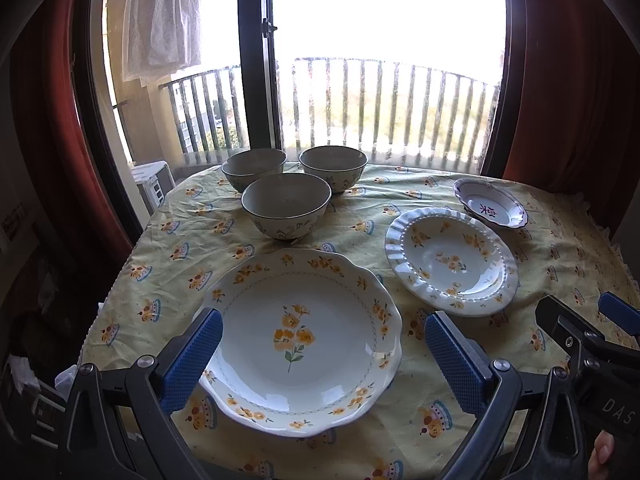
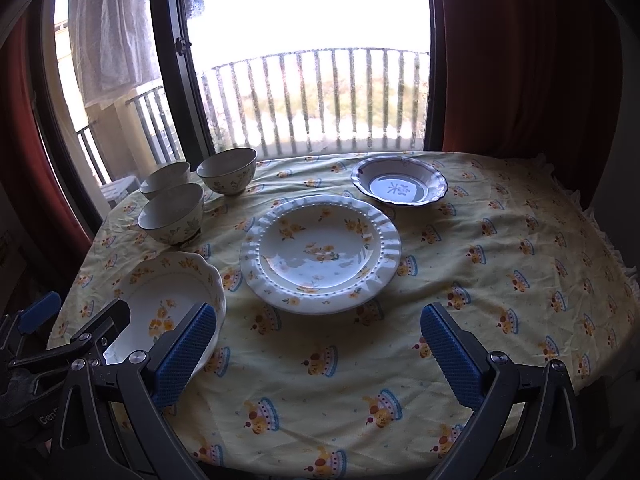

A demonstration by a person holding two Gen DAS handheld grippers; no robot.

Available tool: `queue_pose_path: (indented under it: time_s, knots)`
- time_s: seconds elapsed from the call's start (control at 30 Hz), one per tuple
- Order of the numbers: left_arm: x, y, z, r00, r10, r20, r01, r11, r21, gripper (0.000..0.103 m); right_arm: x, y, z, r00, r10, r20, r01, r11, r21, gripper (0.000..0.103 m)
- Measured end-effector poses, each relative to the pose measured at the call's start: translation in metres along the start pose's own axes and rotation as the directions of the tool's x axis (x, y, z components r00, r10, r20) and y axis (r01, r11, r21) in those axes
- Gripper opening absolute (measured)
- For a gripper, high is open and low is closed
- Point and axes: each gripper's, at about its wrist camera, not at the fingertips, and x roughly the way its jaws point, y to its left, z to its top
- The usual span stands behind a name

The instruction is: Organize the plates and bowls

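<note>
Blue-padded fingers of the left gripper (image 1: 320, 354) fill the near edge of the left view, spread wide & holding nothing; between them, lower down, sits the big scalloped plate (image 1: 300, 342) w/ yellow flowers. Right gripper (image 2: 318, 354) is likewise spread wide & empty, hovering over bare tablecloth (image 2: 500, 240), w/ its left pad overlapping that same big plate's edge in its view. Whether either pad touches the plate can't be told. Moving outward: a mid-size plate (image 2: 320, 254) w/ a ribbed, beaded rim lies just beyond, centre of the table. Past it, near the window side, a small blue-rimmed dish (image 2: 399, 186) w/ a character painted inside. To the left, 3 matching bowls cluster close together: front bowl (image 1: 286, 205), back-left bowl (image 1: 254, 168), back-right bowl (image 1: 333, 168). All pieces sit separate & upright; nothing looks stacked yet, so the job seems at its start. Behind: balcony railing (image 1: 392, 104), bright glare, red curtains (image 2: 520, 60) each side. Risks, as a guess: glazed rims are slick, so a thin two-finger pinch may slip & tilt a plate; the cloth is wrinkled & could drag w/ a sliding dish; the bowls stand so close that lifting one may knock its neighbours; the 2 grippers are near each other & could collide over the big plate.
</note>
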Motion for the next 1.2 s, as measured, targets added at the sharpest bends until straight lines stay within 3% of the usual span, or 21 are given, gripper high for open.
queue_pose_path:
  time_s: [0.2,0.4,0.8,1.03,1.2]
  knots:
    - [0.003,-0.004,-0.002,0.999,0.033,-0.019,-0.032,0.999,0.014,0.101,0.001,-0.002,0.001,1.0,0.008,-0.002,-0.008,1.0,0.007,0.103]
    - [0.012,0.012,-0.002,0.995,0.059,-0.08,-0.061,0.998,-0.02,0.101,0.017,0.009,0.002,0.997,0.039,-0.068,-0.039,0.999,0.002,0.103]
    - [0.067,0.046,0.008,0.98,0.019,-0.201,-0.016,1.0,0.016,0.094,0.068,0.063,0.013,0.982,0.052,-0.181,-0.056,0.998,-0.016,0.099]
    - [0.113,0.073,0.012,0.952,0.009,-0.307,-0.01,1.0,-0.002,0.082,0.11,0.09,0.016,0.967,0.023,-0.252,-0.015,0.999,0.033,0.095]
    - [0.139,0.079,0.008,0.926,0.017,-0.378,-0.004,0.999,0.037,0.079,0.14,0.108,0.008,0.946,-0.007,-0.323,0.02,0.999,0.037,0.089]
